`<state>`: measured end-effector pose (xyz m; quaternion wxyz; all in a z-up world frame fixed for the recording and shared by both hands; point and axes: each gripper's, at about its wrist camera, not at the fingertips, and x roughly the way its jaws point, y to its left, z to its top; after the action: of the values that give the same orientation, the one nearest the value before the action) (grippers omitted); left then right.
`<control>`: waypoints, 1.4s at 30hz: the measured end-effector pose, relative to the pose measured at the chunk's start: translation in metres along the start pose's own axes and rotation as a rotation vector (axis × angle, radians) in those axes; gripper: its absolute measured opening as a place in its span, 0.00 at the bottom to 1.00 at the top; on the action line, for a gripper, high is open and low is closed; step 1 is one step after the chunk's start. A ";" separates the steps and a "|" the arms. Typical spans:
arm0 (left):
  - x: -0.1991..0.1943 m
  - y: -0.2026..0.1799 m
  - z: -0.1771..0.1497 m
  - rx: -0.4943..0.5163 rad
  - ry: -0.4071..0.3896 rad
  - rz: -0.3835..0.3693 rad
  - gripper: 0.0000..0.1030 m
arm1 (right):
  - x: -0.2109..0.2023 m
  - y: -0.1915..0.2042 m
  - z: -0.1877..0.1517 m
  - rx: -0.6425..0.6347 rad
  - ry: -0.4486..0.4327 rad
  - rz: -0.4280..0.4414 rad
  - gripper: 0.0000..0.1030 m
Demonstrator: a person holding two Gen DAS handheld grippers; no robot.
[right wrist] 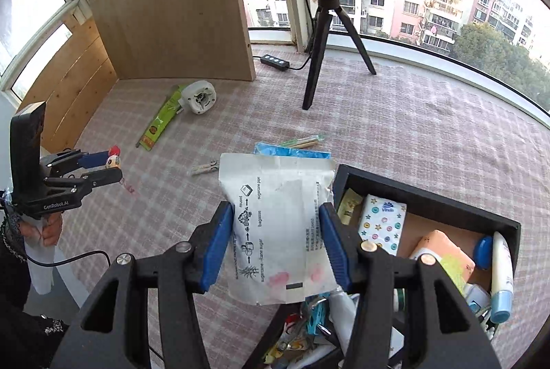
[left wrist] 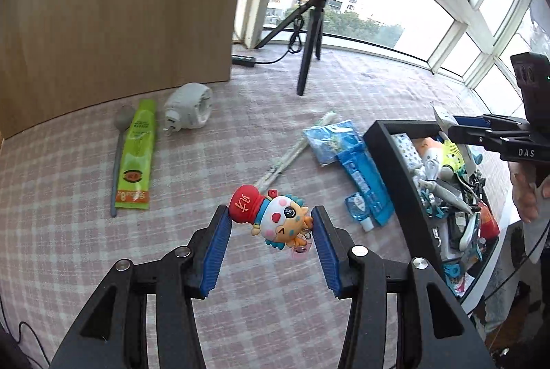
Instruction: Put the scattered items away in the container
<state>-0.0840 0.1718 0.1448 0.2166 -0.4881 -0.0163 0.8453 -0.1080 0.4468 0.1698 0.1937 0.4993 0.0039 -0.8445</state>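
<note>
Left tongs [left wrist: 271,224] pinch a cartoon figurine [left wrist: 275,217], right tongs [right wrist: 273,235] a white pouch [right wrist: 278,224] beside the crowded black container [right wrist: 426,197], lower right; green tube [left wrist: 135,159], blue packets [left wrist: 347,156] remain on the tabletop [left wrist: 68,248].

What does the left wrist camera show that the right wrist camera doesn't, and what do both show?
Only the left wrist view shows the grey spoon beside the green tube, and the cartoon figurine head-on between the left gripper pads. Only the right wrist view shows the white paper pouch flat-on in the right gripper. Both show the black box, the ring-light tripod and the checked cloth.
</note>
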 end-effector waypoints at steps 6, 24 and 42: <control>0.015 -0.094 0.005 0.157 0.023 -0.146 0.44 | -0.033 -0.066 -0.025 0.130 -0.006 -0.112 0.49; 0.070 -0.250 -0.007 0.436 0.147 -0.309 0.47 | -0.074 -0.156 -0.096 0.319 0.001 -0.222 0.57; 0.071 -0.172 -0.002 0.277 0.150 -0.193 0.61 | -0.075 -0.136 -0.078 0.311 -0.050 -0.185 0.62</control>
<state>-0.0530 0.3549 0.1269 0.3622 -0.5114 0.0697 0.7761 -0.0553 0.6122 0.1686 0.0358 0.4994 -0.0856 -0.8614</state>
